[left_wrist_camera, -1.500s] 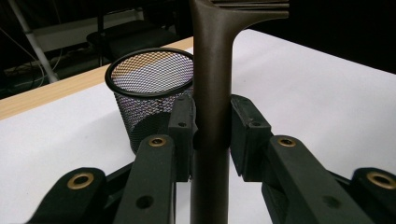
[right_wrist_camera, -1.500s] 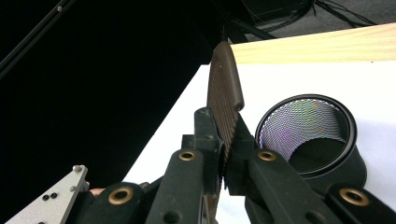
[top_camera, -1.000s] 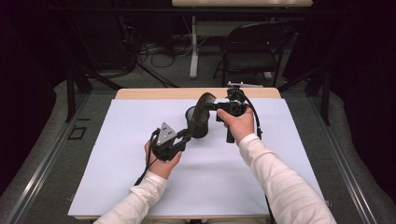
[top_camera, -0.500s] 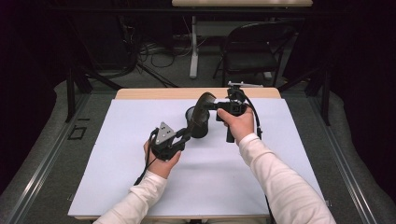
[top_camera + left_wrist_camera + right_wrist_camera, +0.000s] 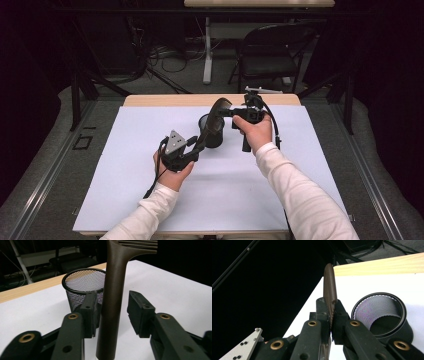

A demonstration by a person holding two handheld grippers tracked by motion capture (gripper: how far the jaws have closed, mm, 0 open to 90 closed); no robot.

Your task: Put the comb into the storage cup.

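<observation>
Dark-curtained lab: floor cables (image 5: 165, 52), folding chair (image 5: 270, 55)

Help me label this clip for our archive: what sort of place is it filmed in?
Probably a lab or studio set up for recording, not a home. A bare white table stands among dark curtains, cables trail over the grey floor, and a folding chair waits behind.

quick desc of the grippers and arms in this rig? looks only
Both grippers, left and right, are matte black with two blocky padded jaws and brass-coloured pivot rivets. A grey three-cornered plate with small dots tops the left one. Black cables trail from each. The person wears white long sleeves.
</observation>
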